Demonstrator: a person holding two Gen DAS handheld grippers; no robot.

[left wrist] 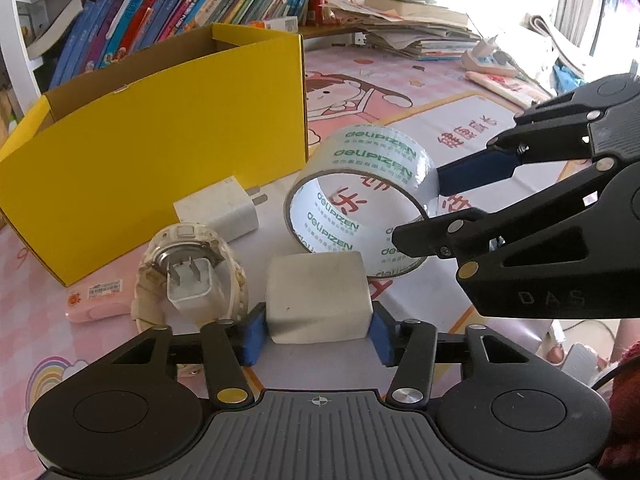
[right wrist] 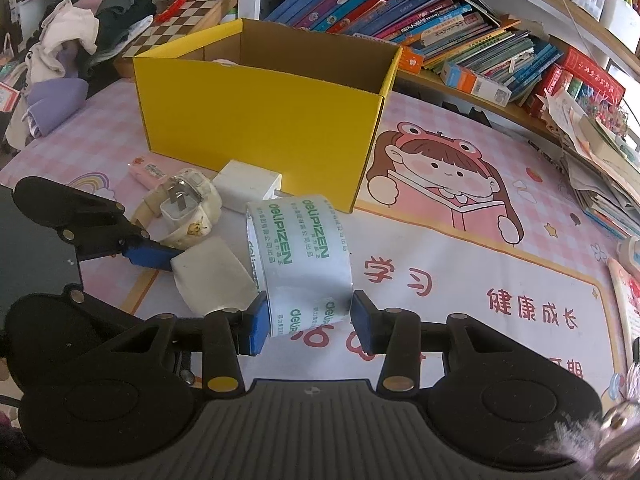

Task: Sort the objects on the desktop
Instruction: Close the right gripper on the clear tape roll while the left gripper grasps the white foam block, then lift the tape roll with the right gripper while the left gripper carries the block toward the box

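Off-white and rounded at its edges, the blocky rectangular eraser-like block (left wrist: 316,298) sits on the counter (left wrist: 460,128) squarely between the blue pads of the left gripper (left wrist: 316,330), its long side running across from pad to pad. The pads touch both short ends, so the left gripper looks clamped on it. The block's faces are scuffed and faintly grey.

Just beyond it, touching or nearly so, the clear roll of packing tape with green lettering (right wrist: 302,256) stands on its edge, its open core facing the left gripper. The right gripper (right wrist: 306,320) straddles the roll across its width, pads pressed on the two flat faces, gripping it.

To the block's left lie a cream wristwatch (left wrist: 188,276) with a small white plug adapter (left wrist: 190,284) resting on it, and behind them a white charger cube (left wrist: 220,210).

The yellow cardboard box with an open top (left wrist: 160,152) stands farther back and to the left, nearer the left gripper. My guess is both items go there, so each must rise above its near wall.
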